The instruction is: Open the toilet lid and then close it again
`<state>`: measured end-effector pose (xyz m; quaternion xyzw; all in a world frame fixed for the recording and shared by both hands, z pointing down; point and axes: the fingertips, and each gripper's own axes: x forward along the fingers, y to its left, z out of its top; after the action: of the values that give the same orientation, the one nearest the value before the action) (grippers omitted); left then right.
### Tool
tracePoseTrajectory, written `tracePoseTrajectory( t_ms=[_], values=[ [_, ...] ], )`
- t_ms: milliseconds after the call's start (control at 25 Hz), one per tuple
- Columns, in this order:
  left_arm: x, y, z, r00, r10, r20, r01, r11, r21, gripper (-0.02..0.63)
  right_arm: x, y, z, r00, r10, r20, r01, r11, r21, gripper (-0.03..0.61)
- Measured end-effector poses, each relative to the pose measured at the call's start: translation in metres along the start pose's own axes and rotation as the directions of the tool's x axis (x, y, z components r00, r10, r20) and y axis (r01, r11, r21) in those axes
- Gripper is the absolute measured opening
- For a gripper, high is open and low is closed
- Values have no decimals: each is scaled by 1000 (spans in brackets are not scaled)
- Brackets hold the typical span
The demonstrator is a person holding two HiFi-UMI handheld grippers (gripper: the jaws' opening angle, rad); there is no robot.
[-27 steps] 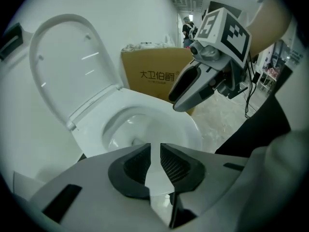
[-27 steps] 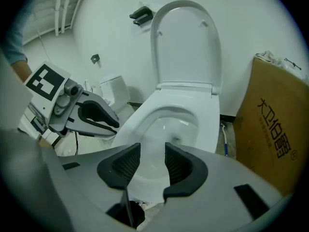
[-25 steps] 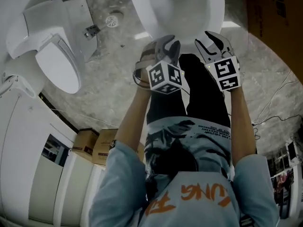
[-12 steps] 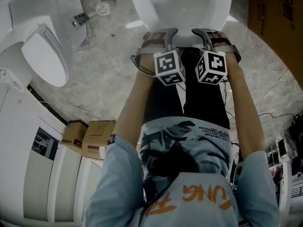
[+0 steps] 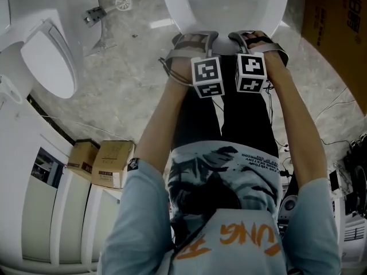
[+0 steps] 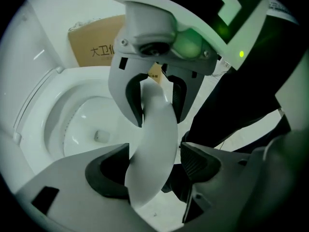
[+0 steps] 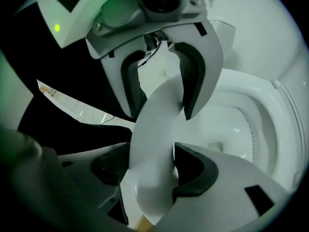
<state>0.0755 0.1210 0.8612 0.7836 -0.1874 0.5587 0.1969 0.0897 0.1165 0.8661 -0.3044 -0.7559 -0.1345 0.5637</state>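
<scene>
The white toilet [image 5: 229, 7] stands at the top of the head view with its bowl uncovered. My left gripper [image 5: 194, 39] and right gripper [image 5: 246, 37] point steeply down, side by side at its front rim. Both sets of jaws have just been opening. In the left gripper view the curved white rim [image 6: 154, 129] runs between the spread jaws of my left gripper [image 6: 154, 166], with a gap on one side. In the right gripper view the same rim [image 7: 154, 124] passes between the jaws of my right gripper [image 7: 152, 170]. Neither gripper clamps it.
A second toilet [image 5: 40, 56] stands at the left, with a floor drain [image 5: 123, 2] behind it. Cardboard boxes [image 5: 109, 162] sit by white cabinets [image 5: 23, 171]. A large brown box [image 5: 338, 22] is at the right, and cables [image 5: 338, 119] lie on the stone floor.
Both grippers dropped from above the bowl to its front rim and drew together. Their jaws opened wide and now straddle the rim. The right gripper rolled over.
</scene>
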Motion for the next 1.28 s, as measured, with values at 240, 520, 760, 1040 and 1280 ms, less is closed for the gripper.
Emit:
tracePoseTrajectory(
  t_ms=[240,520,760,1040,1280],
  values=[
    [0,3,0,999,34,-12,-34,999,16,345,-5,3,3,1000,6,-25,-6,1000,-12,285],
    [-28,5,10,991,127,35,-129,990,62,345,-40,5,15,1000,5,26,-5,1000,15,282],
    [-69,-4,25,992,116,37,-119,990,74,344,-89,15,32,996,-10,92,6,999,44,274],
    [-117,5,36,989,146,18,-147,982,115,317,-140,5,51,988,-107,109,98,992,79,255],
    [-160,8,52,976,212,57,-219,958,183,270,-183,0,61,974,-184,130,168,978,125,249]
  ],
)
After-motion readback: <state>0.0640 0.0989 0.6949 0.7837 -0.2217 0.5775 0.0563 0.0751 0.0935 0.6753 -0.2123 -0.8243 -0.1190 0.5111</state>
